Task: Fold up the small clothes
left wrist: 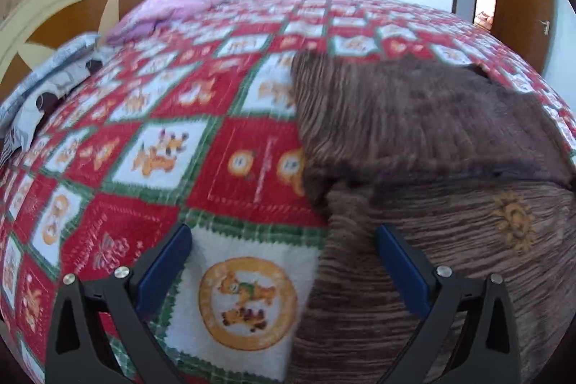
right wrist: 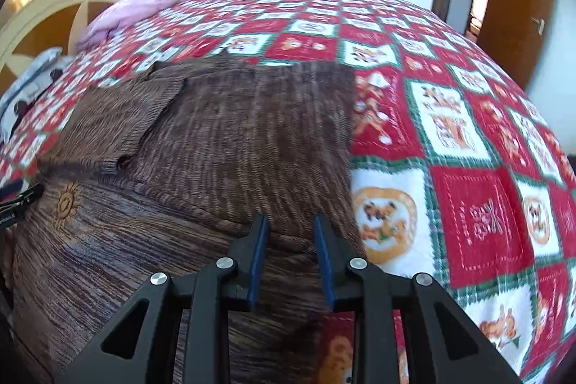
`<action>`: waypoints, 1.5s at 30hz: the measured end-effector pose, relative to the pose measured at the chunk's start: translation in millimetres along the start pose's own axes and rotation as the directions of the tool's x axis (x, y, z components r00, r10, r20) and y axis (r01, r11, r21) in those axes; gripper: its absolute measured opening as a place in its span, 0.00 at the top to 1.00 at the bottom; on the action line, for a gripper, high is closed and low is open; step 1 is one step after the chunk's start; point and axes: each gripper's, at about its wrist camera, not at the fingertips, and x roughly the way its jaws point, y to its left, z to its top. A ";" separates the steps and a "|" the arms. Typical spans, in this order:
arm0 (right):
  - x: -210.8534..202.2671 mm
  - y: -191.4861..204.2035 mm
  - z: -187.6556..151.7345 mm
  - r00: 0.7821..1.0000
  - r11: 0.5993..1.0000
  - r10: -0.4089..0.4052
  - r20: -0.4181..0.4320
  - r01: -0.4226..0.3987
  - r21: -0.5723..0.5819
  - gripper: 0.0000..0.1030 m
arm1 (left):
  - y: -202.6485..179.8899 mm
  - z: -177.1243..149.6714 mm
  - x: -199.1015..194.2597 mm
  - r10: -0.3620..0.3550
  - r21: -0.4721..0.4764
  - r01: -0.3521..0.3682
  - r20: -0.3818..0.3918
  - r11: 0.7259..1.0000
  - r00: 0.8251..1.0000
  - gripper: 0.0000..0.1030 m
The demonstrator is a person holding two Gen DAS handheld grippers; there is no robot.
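Brown ribbed garment point(right wrist: 223, 132) lay part-folded on the bed point(right wrist: 468, 204). Right claw point(right wrist: 291, 233), narrowly parted, empty, hovered over its near hem; left claw point(left wrist: 284, 251) gaped wide across its left edge.

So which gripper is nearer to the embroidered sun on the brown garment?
Left, probably. The left gripper straddles the brown garment edge beside the sun; the right gripper is farther across.

Left black angular plastic claw point(left wrist: 284, 236) and right twin point(right wrist: 290, 227): blue finger pads, silver round screws.
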 end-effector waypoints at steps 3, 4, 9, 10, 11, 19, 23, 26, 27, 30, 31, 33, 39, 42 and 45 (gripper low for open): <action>-6.9 -4.3 -6.0 1.000 1.000 -0.004 -0.004 0.004 0.012 0.75 | 21.1 3.6 2.1 -0.004 -0.109 0.003 -0.015 0.994 1.000 0.00; -9.7 -8.3 -8.0 1.000 1.000 0.006 -0.008 -0.006 0.025 0.76 | 24.4 2.6 0.8 -0.015 -0.119 0.014 -0.009 0.993 1.000 0.00; -28.2 -8.8 -18.0 1.000 1.000 0.008 -0.022 -0.008 0.021 0.74 | 16.7 -18.9 -18.8 0.033 -0.044 -0.033 -0.011 0.998 0.999 0.00; -30.6 -7.0 -19.1 1.000 1.000 0.005 -0.021 -0.005 0.016 0.74 | 18.2 -25.7 -25.6 0.014 -0.047 -0.014 -0.009 0.999 1.000 0.00; -32.7 -6.0 -21.1 1.000 1.000 0.007 -0.024 -0.007 0.017 0.74 | 19.3 -30.2 -29.3 0.005 -0.046 -0.006 -0.007 0.999 1.000 0.00; -40.9 0.0 -41.2 0.998 0.999 0.017 -0.063 -0.015 0.034 0.71 | 17.4 -49.2 -45.5 0.002 -0.017 -0.002 0.006 1.000 1.000 0.00; -48.5 -0.3 -51.0 0.996 0.998 0.026 -0.084 -0.022 0.052 0.65 | 14.6 -55.1 -49.6 -0.001 -0.012 0.002 0.012 1.000 1.000 0.00; -55.1 5.4 -58.3 0.995 0.999 0.020 -0.095 -0.017 0.037 0.57 | 15.3 -57.8 -52.0 -0.014 -0.014 0.014 0.008 1.000 1.000 0.00; -57.0 7.1 -60.8 0.995 0.999 0.019 -0.096 -0.016 0.035 0.55 | 15.3 -59.1 -52.9 -0.019 -0.013 0.019 0.007 1.000 1.000 0.00; -62.7 11.5 -68.4 0.995 1.000 0.012 -0.096 -0.009 0.028 0.54 | 15.2 -62.9 -55.3 -0.030 -0.007 0.030 0.005 1.000 1.000 0.00; -64.2 12.8 -70.1 0.995 1.000 0.011 -0.098 -0.008 0.028 0.54 | 15.5 -64.0 -56.5 -0.033 -0.005 0.033 0.006 0.999 0.999 0.00; -67.9 14.6 -74.8 0.995 1.000 0.011 -0.102 -0.008 0.029 0.53 | 15.0 -66.8 -59.1 -0.039 0.003 0.039 0.006 0.999 0.999 0.00; -79.4 16.5 -90.4 0.995 0.999 0.007 -0.103 -0.003 0.036 0.52 | 15.4 -75.3 -65.6 -0.057 0.016 0.057 0.009 0.998 0.998 0.00; -85.4 16.7 -97.3 0.994 0.999 0.005 -0.105 -0.001 0.042 0.51 | 14.9 -80.1 -69.6 -0.066 0.028 0.066 0.011 0.997 0.998 0.00; -91.7 17.5 -105.7 0.995 0.999 0.001 -0.103 0.004 0.046 0.51 | 12.9 -84.9 -75.5 -0.079 0.033 0.079 -0.001 0.996 0.997 0.00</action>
